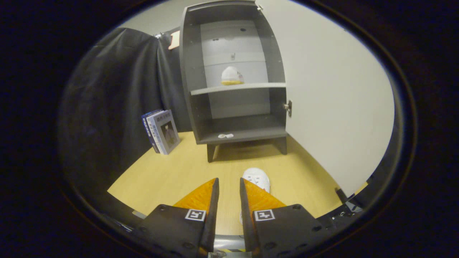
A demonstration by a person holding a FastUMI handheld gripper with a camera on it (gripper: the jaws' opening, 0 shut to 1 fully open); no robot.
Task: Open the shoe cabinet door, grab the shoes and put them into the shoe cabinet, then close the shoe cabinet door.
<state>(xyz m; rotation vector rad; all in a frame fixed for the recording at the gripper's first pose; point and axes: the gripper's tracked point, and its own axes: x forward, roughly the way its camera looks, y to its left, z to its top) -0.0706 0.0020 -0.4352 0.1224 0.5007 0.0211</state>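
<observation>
The grey shoe cabinet (pixel 233 71) stands open on the wooden tabletop (pixel 172 175), beyond my fingers. Its white door (pixel 330 96) is swung wide to the right, with a metal knob (pixel 288 106) at its inner edge. A white shoe with a yellow sole (pixel 231 76) sits on the middle shelf (pixel 238 87). A second white shoe (pixel 256 178) lies on the table just ahead of my right finger, which hides its near part. My gripper (pixel 228 184) is open by a narrow gap, with nothing between the fingers.
Two or three books (pixel 161 130) lean upright against the black cloth wall, left of the cabinet. A small white object (pixel 225 135) lies on the cabinet's bottom shelf. The open door walls off the right side of the table.
</observation>
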